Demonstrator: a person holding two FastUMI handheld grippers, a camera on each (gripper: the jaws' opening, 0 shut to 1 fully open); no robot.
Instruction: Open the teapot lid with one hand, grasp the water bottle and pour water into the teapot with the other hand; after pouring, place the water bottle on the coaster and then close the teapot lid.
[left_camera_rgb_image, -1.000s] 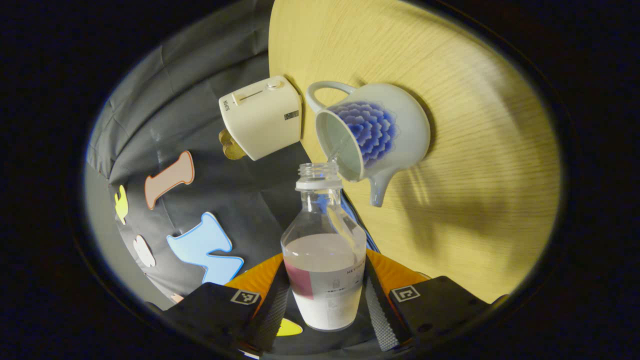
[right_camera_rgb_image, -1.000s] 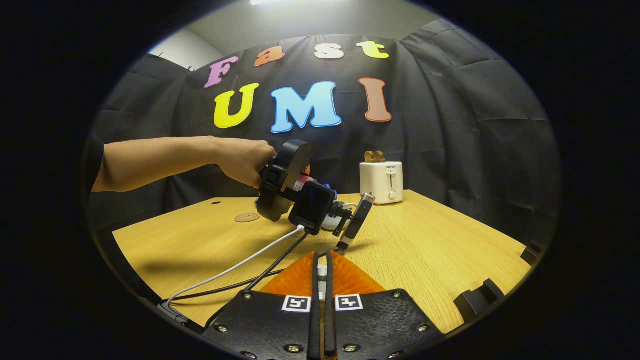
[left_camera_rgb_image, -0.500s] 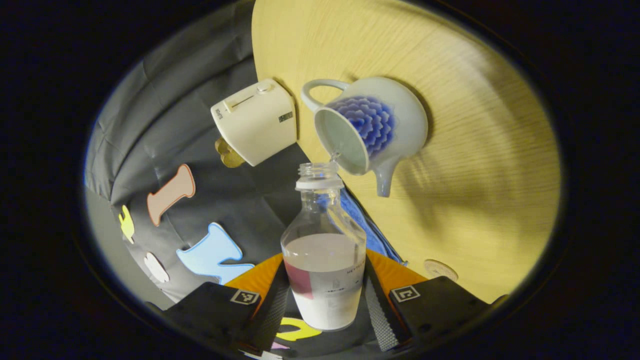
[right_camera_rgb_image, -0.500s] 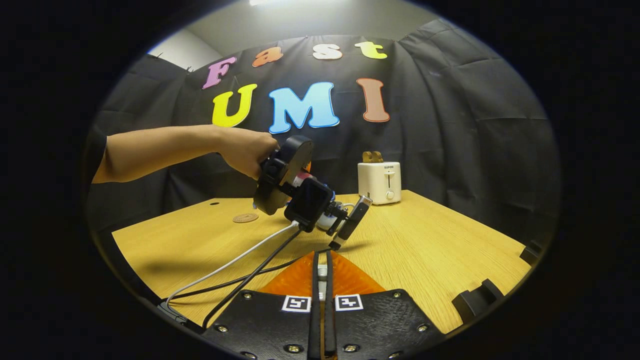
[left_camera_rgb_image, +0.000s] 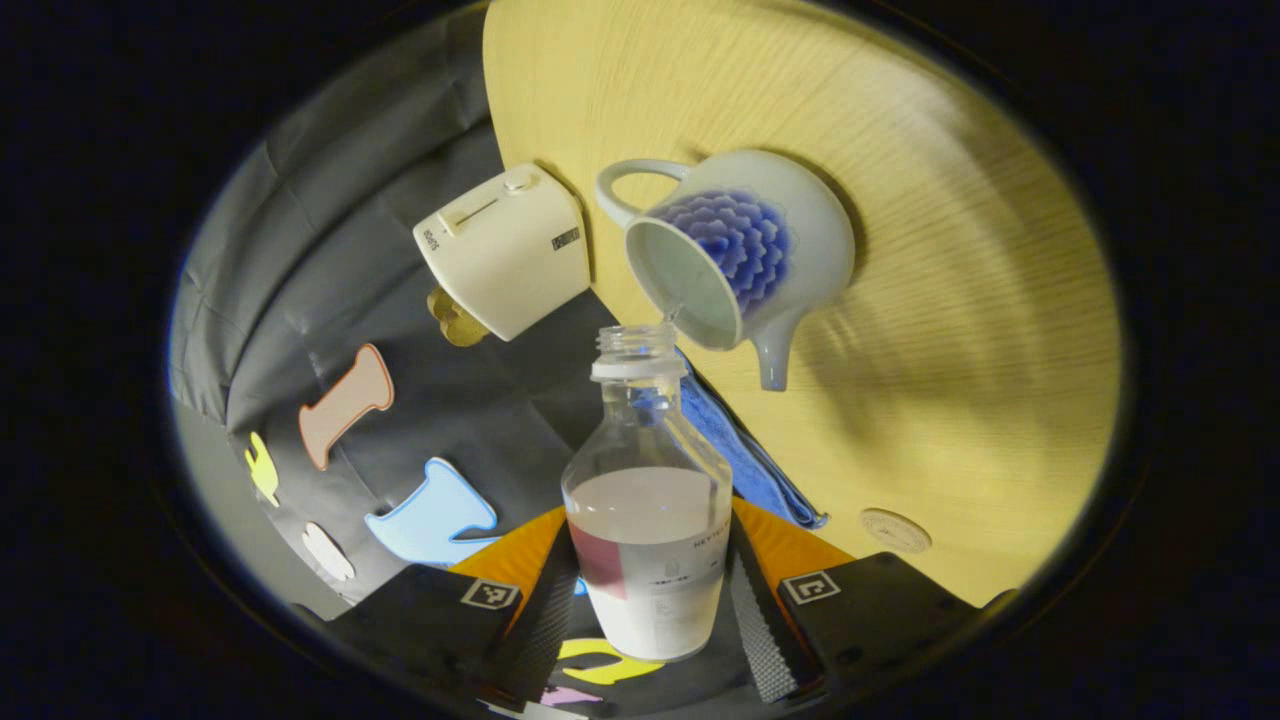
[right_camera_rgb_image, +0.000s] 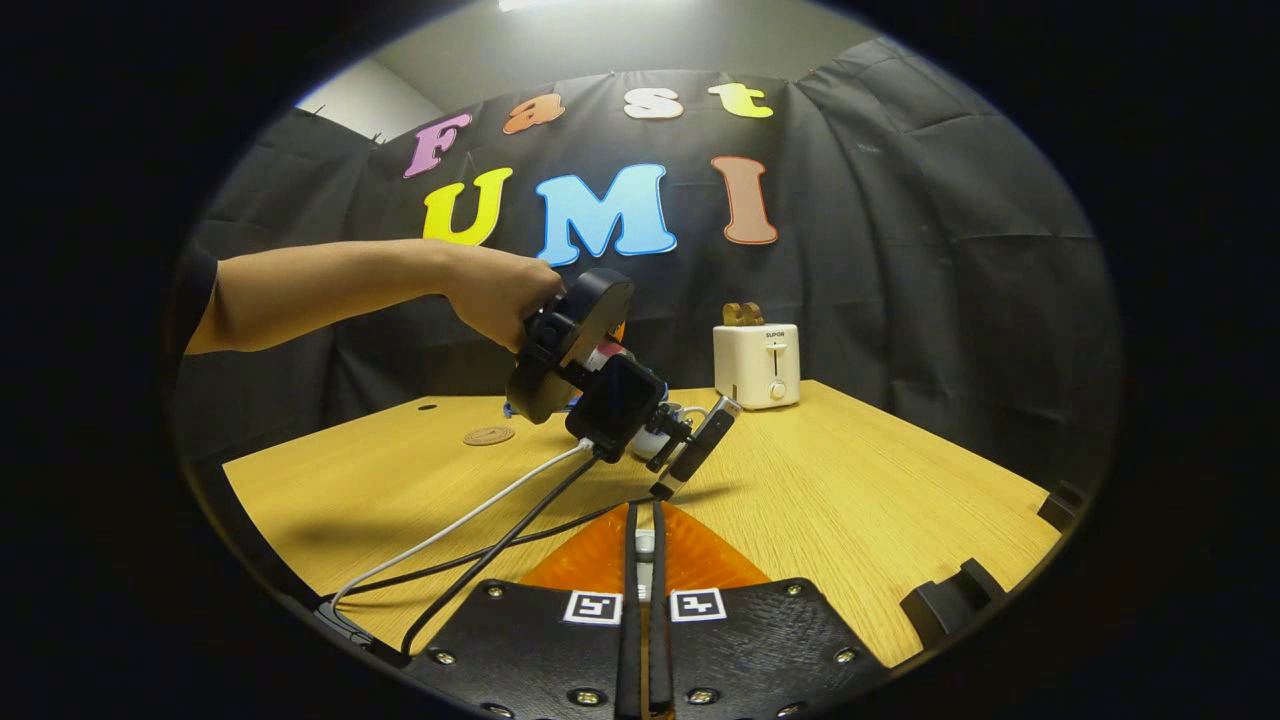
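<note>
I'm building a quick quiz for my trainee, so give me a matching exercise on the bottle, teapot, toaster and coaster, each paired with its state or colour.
Things:
1. water bottle
2. teapot
3. toaster
4. coaster

States:
A. lying bare, nothing on it
B. lid off, mouth open
C. cap off, held between the fingers of the left gripper
D. cream-coloured

Pairs: 1-C, 2-B, 3-D, 4-A
</note>
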